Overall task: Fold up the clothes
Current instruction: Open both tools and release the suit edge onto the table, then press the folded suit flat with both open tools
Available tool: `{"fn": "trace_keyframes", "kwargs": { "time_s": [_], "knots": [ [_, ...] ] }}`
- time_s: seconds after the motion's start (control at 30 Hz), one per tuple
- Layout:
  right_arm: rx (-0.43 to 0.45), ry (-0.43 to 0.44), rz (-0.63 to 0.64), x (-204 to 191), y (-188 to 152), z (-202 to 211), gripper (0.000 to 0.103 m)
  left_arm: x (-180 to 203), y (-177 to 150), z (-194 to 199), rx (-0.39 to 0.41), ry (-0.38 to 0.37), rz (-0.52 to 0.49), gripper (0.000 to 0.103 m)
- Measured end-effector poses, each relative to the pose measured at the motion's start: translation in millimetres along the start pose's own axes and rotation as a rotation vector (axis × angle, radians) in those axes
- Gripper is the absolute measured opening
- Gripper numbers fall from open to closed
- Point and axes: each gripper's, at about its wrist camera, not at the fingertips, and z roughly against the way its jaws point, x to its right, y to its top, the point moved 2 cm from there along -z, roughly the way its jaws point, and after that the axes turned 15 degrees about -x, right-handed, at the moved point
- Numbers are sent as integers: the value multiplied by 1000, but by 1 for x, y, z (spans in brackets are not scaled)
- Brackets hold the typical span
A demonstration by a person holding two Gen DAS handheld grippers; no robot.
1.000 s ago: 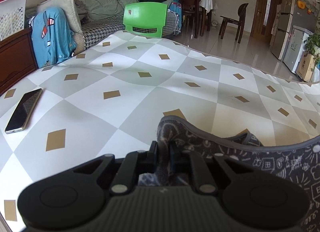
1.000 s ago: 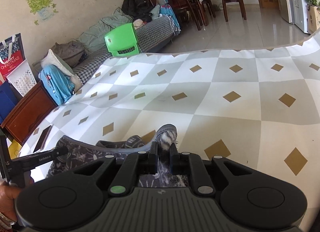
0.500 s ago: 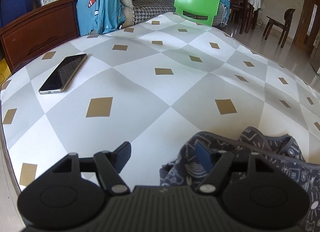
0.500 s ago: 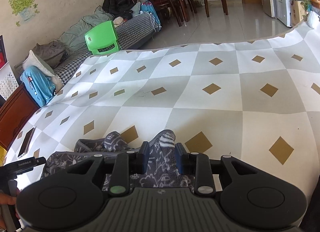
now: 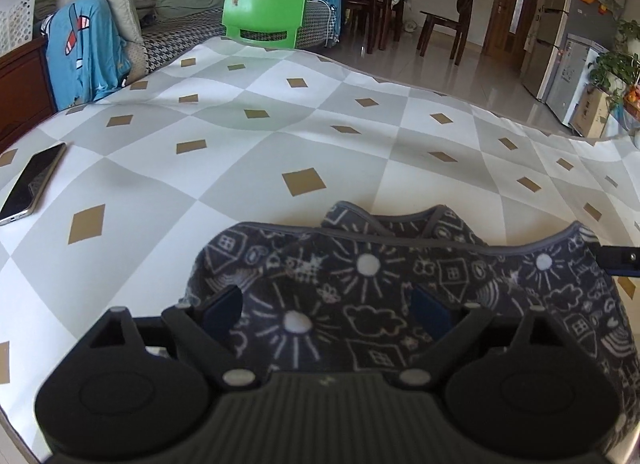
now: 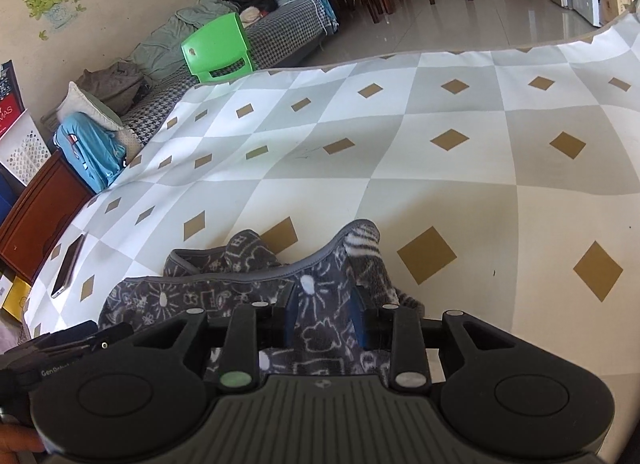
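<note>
The garment (image 5: pixel 384 288) is lying bunched at the near edge of the desk (image 5: pixel 248 168). The left gripper (image 5: pixel 326 310) is hovering over it, fingers (image 5: pixel 224 306) spread wide and gripping nothing. The right gripper (image 6: pixel 324 318) is also hovering there, fingers (image 6: pixel 289 314) parted and straddling the cloth. A phone (image 5: pixel 32 182) is lying far left.

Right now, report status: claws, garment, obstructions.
Left claw open, right claw open, both over the cloth. Dark grey doodle-print fleece garment lying bunched on the checked tablecloth. Black smartphone far left, clear of it.
</note>
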Motion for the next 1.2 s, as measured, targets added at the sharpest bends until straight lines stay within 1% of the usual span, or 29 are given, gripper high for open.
{"fn": "trace_keyframes", "kwargs": {
  "time_s": [0.13, 0.2, 0.33, 0.43, 0.47, 0.57, 0.6, 0.7, 0.77, 0.83, 0.9, 1.03, 1.13, 1.2],
  "knots": [
    [-43, -19, -20, 5, 0, -16, 31, 6, -12, -17, -71, 5, -43, 93],
    [-57, -28, -34, 7, 0, -23, 36, 2, -16, -24, -97, 14, -39, 96],
    [-99, -62, -75, 15, 1, -39, 39, -7, -23, -32, -133, 36, -34, 101],
    [-134, -71, -115, 21, 0, -52, 40, -13, -28, -35, -143, 44, -38, 103],
    [-128, -75, -116, 21, -1, -54, 41, -14, -29, -35, -143, 46, -47, 103],
    [-130, -106, -77, 13, 0, -58, 47, -13, -34, -36, -134, 55, -82, 103],
    [-134, -119, -56, 9, 0, -60, 51, -13, -35, -36, -130, 54, -85, 103],
    [-139, -151, 1, 0, -1, -63, 57, -13, -37, -36, -126, 51, -89, 103],
    [-141, -162, 22, -2, -2, -63, 57, -14, -38, -36, -126, 50, -94, 103],
    [-142, -153, 16, -1, 0, -60, 57, -14, -38, -35, -127, 50, -96, 103],
    [-140, -132, -14, 2, 1, -54, 57, -15, -37, -31, -129, 46, -83, 103],
    [-116, -73, -119, 10, -3, -33, 57, -14, -39, -19, -121, 32, -40, 103],
    [-104, -64, -111, 7, -11, -19, 57, -10, -44, -11, -111, 15, -19, 103],
    [-101, -72, -88, 4, -18, -11, 57, -4, -49, -6, -110, 10, -28, 103]
  ]
}}
